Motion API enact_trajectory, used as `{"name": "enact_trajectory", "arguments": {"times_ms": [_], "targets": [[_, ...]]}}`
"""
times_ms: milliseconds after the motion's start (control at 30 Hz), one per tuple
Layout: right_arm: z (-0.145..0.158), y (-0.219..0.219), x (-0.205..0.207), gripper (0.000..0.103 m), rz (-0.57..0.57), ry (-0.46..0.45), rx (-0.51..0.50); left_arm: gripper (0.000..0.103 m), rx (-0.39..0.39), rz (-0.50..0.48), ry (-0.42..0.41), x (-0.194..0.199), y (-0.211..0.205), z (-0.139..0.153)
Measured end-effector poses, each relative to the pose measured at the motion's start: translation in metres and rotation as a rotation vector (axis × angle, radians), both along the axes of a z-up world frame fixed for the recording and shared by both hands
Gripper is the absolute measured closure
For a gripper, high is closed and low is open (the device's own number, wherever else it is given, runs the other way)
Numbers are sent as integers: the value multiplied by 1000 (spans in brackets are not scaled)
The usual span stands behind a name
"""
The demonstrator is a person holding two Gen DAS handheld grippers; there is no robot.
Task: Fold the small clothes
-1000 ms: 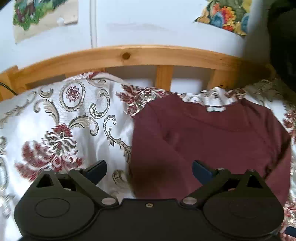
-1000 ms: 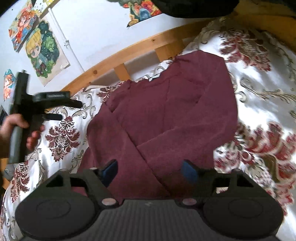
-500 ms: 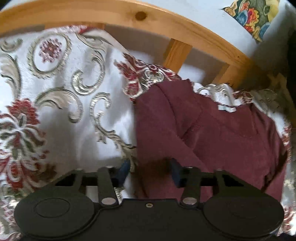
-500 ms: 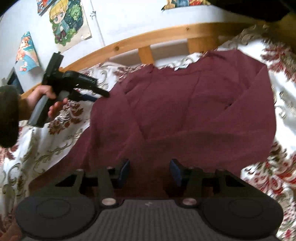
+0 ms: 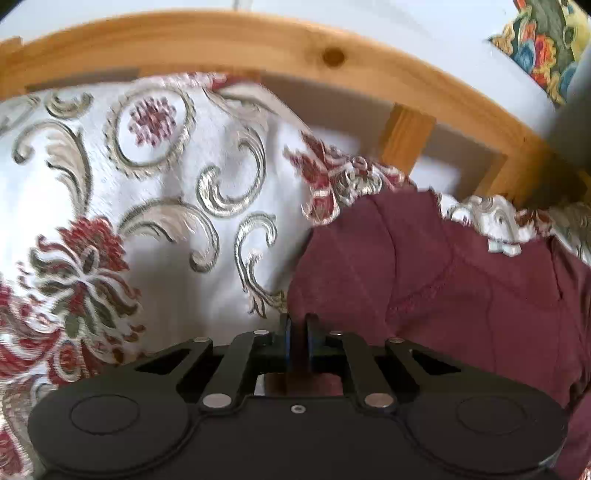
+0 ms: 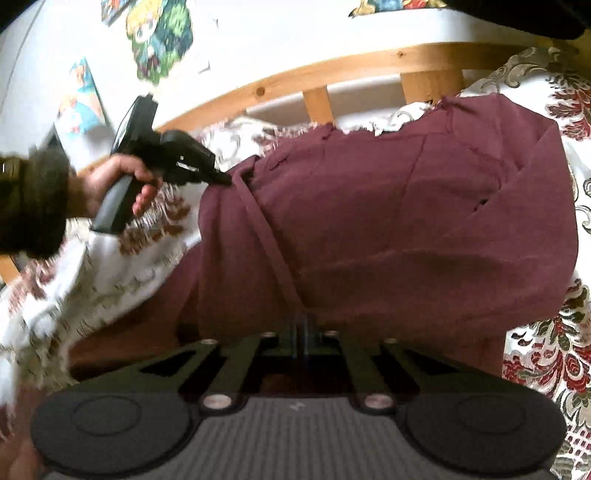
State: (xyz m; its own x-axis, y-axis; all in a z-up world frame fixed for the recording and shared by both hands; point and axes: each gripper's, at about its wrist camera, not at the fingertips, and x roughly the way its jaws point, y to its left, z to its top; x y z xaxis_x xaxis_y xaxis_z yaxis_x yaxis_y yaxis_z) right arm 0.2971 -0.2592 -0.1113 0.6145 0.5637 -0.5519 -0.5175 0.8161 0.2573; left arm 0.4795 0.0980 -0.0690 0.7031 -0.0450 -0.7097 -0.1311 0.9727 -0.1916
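Both of your tongs, wide apart over the garment a second ago, have just been closing and now sit low against it with cloth between the pads.

Item 1: maroon shirt (image 6: 424,221). Lies spread on the bedspread (image 5: 122,206), collar end toward the wooden bed rail (image 5: 280,44). One sleeve is folded across the body, and a raised crease runs along the cloth between your two tools.

Item 2: left tongs (image 5: 298,332). Pads drawn nearly together on the shirt's side edge, on the part nearer the rail; a thin pinch of maroon fabric shows in the narrow slot between them. In the right wrist view your hand (image 6: 122,181), in a dark sleeve (image 6: 33,206), holds the tool's handle, its tip touching the shirt's edge.

Item 3: right tongs (image 6: 301,328). Pads pressed together on the shirt's end farthest from the rail, with the cloth bunched up right at the tips.

Item 4: bedspread. White with red flowers and silver scrolls; it shows on both sides of the shirt and reaches up to the rail.

Item 5: posters (image 6: 159,33). Colourful prints fixed to the white wall above the rail.
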Motion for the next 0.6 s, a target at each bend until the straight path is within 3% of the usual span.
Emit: {"name": "enact_trajectory", "arguments": {"times_ms": [133, 267, 333, 433, 533, 600], "targets": [[-4, -13, 8, 97, -9, 41, 69, 53, -34, -18, 18, 5, -1, 6], [-8, -22, 16, 89, 0, 69, 126, 42, 62, -87, 113, 12, -9, 25], [-10, -24, 19, 76, 16, 66, 129, 40, 135, -128, 172, 12, -17, 36], [-10, -23, 20, 63, 43, 58, 128, 26, 226, -172, 259, 4, -29, 57], [-8, -21, 20, 49, 65, 35, 102, 17, 269, -209, 299, -16, -42, 83], [-8, -24, 17, 41, 60, 30, 100, 8, 267, -249, 280, -37, -49, 97]]}}
